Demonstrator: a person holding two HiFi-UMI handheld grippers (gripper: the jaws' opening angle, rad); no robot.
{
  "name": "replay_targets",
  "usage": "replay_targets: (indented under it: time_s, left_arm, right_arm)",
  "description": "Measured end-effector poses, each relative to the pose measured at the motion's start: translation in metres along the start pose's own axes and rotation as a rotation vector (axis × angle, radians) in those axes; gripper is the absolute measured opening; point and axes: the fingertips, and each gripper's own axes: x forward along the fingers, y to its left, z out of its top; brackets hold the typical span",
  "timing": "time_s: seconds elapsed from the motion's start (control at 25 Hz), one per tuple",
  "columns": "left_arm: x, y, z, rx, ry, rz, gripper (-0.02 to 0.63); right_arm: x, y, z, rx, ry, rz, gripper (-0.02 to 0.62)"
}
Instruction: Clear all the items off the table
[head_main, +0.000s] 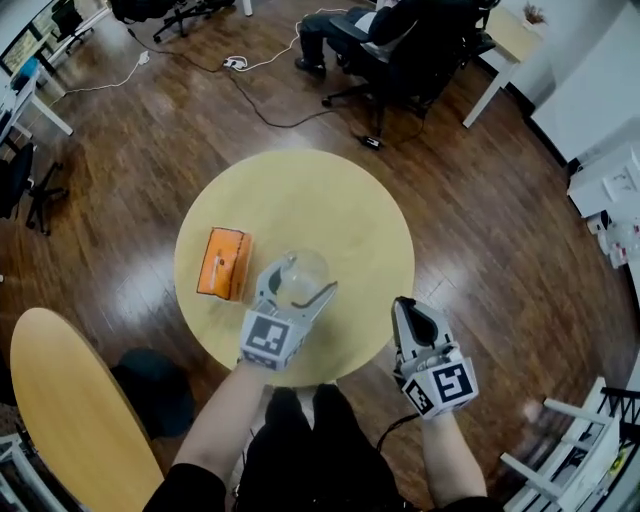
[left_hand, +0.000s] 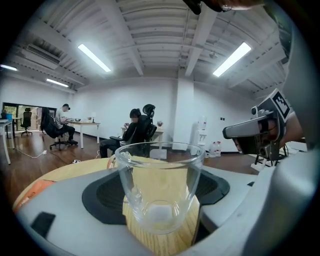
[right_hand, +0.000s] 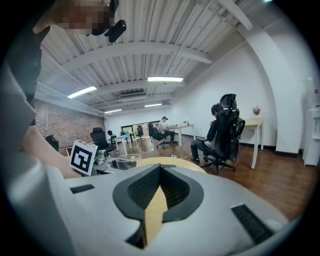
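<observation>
Your left gripper (head_main: 300, 281) reaches in over the near edge of the round wooden counter (head_main: 330, 200), and its fingers (left_hand: 107, 196) are spread wide with the clear glass (head_main: 303, 268) standing upright between them. In the left gripper view the glass (left_hand: 160, 190) rests with its base on the wood, empty, with one dark pad on each side. A little gap shows at the sides, so the fingers are released and not pressing on it.

Your right gripper (head_main: 412, 308) hangs at the counter's near right edge, well apart from the glass. In the right gripper view its fingers (right_hand: 135, 192) are clenched. The pads meet at the front with only a thin wedge of wood showing below, and nothing is between them. That same view catches the glass (right_hand: 125, 161) off to the left, beside the marker cube (right_hand: 83, 156) of your left gripper.

An orange packet (head_main: 223, 263) lies flat on the counter just beside the glass, to its left in the head view and clear of both grippers. A second wooden table (head_main: 70, 400) stands at the lower left. Beyond the counter, a person sits in a black office chair (head_main: 400, 50) on the dark wood floor (head_main: 150, 150).
</observation>
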Motion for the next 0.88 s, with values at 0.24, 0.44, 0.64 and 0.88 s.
replay_targets:
  time_s: [0.24,0.44,0.64,0.88]
  left_arm:
    - [0.026,0.002,-0.034,-0.006,0.077,-0.004,0.390]
    - [0.030,0.003,-0.054,-0.003,0.110,0.002,0.390]
    - [0.034,-0.004,-0.062,0.016,0.104,0.001,0.390]
    - [0.034,-0.011,-0.070,0.097,0.080,0.017,0.390]
  right_arm:
    - [-0.008,-0.013,-0.030,0.051,0.042,-0.044,0.005]
    - [-0.009,-0.020,-0.041,0.069,0.059,-0.054,0.003]
    - [-0.008,-0.025,-0.041,0.080,0.066,-0.052,0.003]
    - [-0.005,-0.020,-0.044,0.080,0.079,-0.039,0.003]
